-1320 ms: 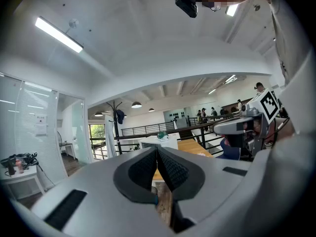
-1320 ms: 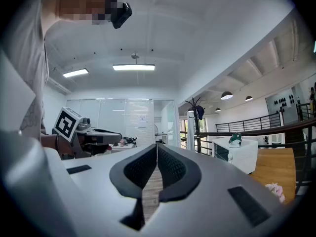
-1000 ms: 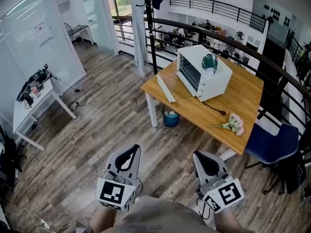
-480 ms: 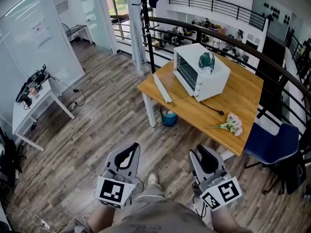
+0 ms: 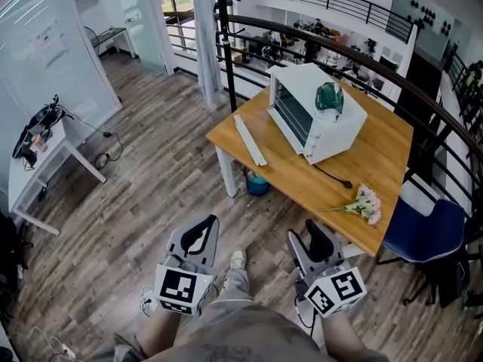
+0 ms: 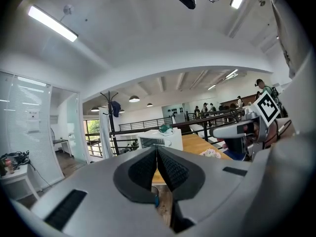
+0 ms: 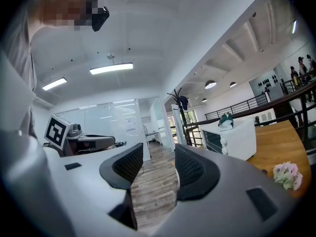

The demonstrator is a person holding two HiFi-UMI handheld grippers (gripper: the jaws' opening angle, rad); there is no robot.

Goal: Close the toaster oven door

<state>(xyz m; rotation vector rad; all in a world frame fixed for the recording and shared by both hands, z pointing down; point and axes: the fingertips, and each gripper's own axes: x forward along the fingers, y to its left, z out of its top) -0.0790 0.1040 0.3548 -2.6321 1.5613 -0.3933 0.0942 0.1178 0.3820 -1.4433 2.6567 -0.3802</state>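
Note:
A white toaster oven [image 5: 317,111] stands on the wooden table [image 5: 377,164] ahead, with a green object [image 5: 327,96] on top. Its door [image 5: 249,139] is folded down flat toward the table's near-left edge. Both grippers are low in front of me, far from the table. My left gripper [image 5: 198,232] is shut and empty, its pads touching [image 6: 157,149]. My right gripper [image 5: 315,236] has its jaws opening, with only floor showing between them [image 7: 158,157]. The oven also shows small in the left gripper view [image 6: 159,139] and at the right of the right gripper view [image 7: 232,137].
A bunch of pale flowers [image 5: 364,200] and a black cable [image 5: 332,176] lie on the table. Under it stands a blue bucket [image 5: 257,183]. A blue chair [image 5: 419,221] is at the right, a dark railing [image 5: 423,100] behind the table, and a white desk [image 5: 34,157] at the left.
I have walked forward over the wooden floor, so the table and oven sit a little nearer. The right gripper's jaws have spread apart. The left gripper stays shut.

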